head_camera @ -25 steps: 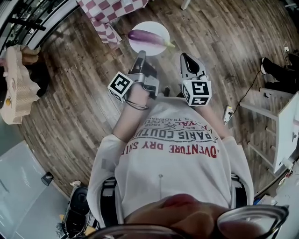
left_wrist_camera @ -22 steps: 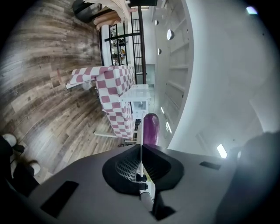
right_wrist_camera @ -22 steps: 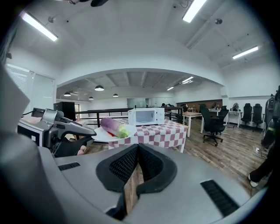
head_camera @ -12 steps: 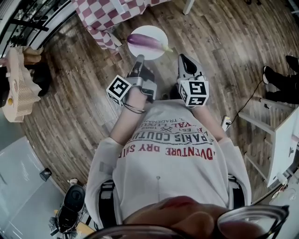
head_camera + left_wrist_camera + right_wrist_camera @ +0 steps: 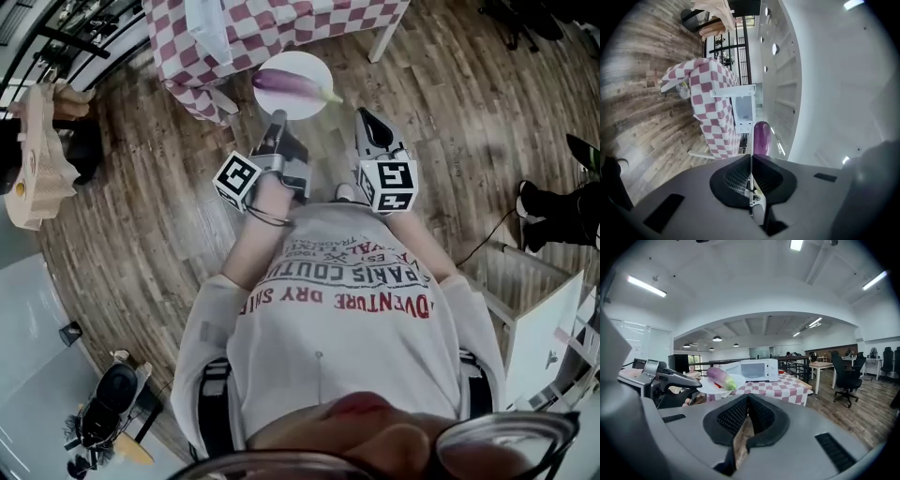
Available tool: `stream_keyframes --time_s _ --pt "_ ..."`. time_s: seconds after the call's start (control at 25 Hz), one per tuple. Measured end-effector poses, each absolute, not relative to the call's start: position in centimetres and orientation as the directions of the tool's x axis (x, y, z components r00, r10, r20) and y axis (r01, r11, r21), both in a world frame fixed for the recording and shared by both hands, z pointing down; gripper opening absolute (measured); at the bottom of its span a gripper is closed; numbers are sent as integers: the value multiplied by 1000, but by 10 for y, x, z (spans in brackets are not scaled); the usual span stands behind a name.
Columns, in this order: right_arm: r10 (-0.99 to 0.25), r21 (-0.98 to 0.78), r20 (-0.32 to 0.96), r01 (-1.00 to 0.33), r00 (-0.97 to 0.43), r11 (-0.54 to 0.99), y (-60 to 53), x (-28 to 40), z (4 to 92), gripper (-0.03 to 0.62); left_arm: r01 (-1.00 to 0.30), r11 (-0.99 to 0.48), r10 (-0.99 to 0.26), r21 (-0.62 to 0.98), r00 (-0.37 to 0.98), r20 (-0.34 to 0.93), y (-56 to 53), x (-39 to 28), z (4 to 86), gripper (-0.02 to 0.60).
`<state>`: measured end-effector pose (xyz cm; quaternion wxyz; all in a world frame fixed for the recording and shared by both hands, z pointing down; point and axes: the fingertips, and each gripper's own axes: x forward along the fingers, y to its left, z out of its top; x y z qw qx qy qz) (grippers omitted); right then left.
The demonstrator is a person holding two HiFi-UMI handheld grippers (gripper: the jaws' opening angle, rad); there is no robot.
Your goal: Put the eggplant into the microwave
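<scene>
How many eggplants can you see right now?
1. The eggplant lies on the white plate that the left gripper grips by its rim, in front of the person. No other shows, though the microwave interior can't be seen.

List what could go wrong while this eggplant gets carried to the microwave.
The eggplant lies loose on a plate that the left tool pinches only by its rim; a tilt may roll it off. The microwave door looks shut, so the empty right tool would have to open it first.
</scene>
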<state>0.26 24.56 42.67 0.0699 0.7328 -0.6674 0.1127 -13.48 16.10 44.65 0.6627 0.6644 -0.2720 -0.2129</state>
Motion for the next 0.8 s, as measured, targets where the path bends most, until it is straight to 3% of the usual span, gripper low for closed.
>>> stream_keyframes --time_s 0.28,0.8 --pt "-950 -82 313 -996 -1 -26 235 67 439 26 -77 64 -677 995 729 100 154 -69 452 32" --pt "-937 -129 341 -991 -67 24 143 114 466 26 -98 101 -707 990 693 141 61 -21 474 32"
